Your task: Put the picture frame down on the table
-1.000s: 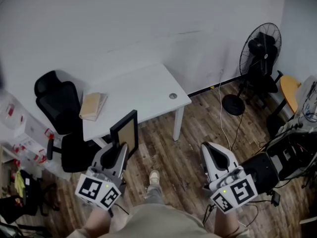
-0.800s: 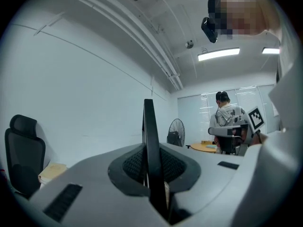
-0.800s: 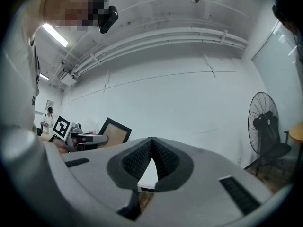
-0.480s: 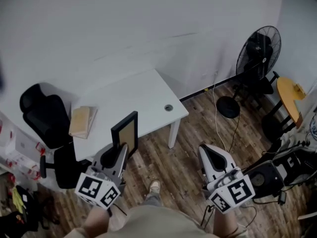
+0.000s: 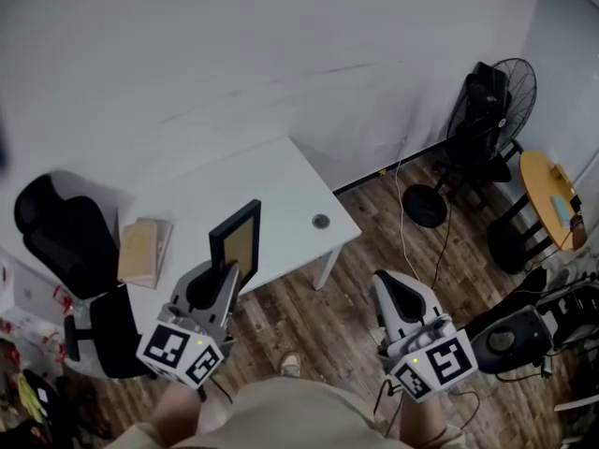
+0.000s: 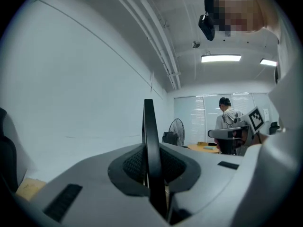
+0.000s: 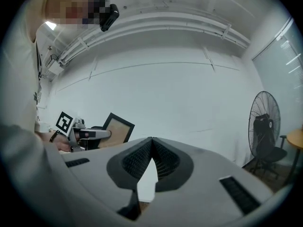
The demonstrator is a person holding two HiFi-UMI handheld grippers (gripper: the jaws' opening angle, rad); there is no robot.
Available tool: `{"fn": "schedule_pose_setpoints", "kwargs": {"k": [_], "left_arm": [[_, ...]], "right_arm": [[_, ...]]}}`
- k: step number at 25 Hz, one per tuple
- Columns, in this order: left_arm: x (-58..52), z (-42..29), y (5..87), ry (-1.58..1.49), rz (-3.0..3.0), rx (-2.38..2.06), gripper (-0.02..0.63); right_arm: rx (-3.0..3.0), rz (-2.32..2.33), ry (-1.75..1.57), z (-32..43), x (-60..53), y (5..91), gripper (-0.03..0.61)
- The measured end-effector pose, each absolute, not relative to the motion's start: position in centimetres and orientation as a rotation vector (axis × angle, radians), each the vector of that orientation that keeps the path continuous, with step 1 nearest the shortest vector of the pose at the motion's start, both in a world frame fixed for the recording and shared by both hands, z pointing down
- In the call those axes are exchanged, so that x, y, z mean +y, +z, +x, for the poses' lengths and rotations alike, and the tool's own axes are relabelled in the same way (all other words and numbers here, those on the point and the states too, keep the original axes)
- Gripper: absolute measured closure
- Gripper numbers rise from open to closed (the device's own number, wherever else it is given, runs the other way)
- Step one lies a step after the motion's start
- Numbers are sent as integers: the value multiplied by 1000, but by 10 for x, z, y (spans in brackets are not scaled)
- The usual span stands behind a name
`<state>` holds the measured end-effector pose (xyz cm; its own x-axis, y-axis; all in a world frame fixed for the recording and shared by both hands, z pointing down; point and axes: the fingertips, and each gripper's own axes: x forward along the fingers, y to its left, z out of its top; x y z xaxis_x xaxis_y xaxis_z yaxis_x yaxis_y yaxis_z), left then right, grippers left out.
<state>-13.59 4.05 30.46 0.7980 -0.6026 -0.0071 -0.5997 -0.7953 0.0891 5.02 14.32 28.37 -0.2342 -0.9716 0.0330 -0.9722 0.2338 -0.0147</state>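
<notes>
A black picture frame (image 5: pixel 236 240) with a tan backing stands upright in my left gripper (image 5: pixel 216 281), which is shut on its lower edge. It hovers over the near edge of the white table (image 5: pixel 271 185). In the left gripper view the frame (image 6: pixel 150 145) shows edge-on between the closed jaws. My right gripper (image 5: pixel 395 293) hangs over the wooden floor to the right of the table, jaws shut with nothing in them. The right gripper view shows its closed jaws (image 7: pixel 150 143) and, at the left, the frame (image 7: pixel 117 128) held by the other gripper.
A tan book (image 5: pixel 142 250) lies on the table's left part and a small round grommet (image 5: pixel 321 221) near its right edge. A black office chair (image 5: pixel 65 241) stands left of the table. A black floor fan (image 5: pixel 482 120), a round wooden side table (image 5: pixel 550 190) and cables sit at the right.
The table has come nearer and the view has shifted. My left gripper with the frame now sits over the table's near edge instead of short of it. The right gripper keeps its place.
</notes>
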Motion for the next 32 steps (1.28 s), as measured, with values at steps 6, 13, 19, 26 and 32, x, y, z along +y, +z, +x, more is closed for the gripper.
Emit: {"fn": "schedule_pose_setpoints", "kwargs": {"k": [6,13,19,26,32], "left_arm": [[15,-130,322,-12,2918,-940,558],[-7,-126,340,24,2847,-940,558],[-28,-102,341,37,2841,-970,558],[-61,-67,342,73,2816,-1043,558],[-100,-25,347,106,2786,-1080,558]], "right_arm": [[-2497,1892,110,45,114,295,555],[-2502,1897,119,53,81,298,555],[-2511,1861,151,76,52,307,555],[-2549,1810,186,120,8,315,555],[-2569,1754,235,161,-43,331,555]]}}
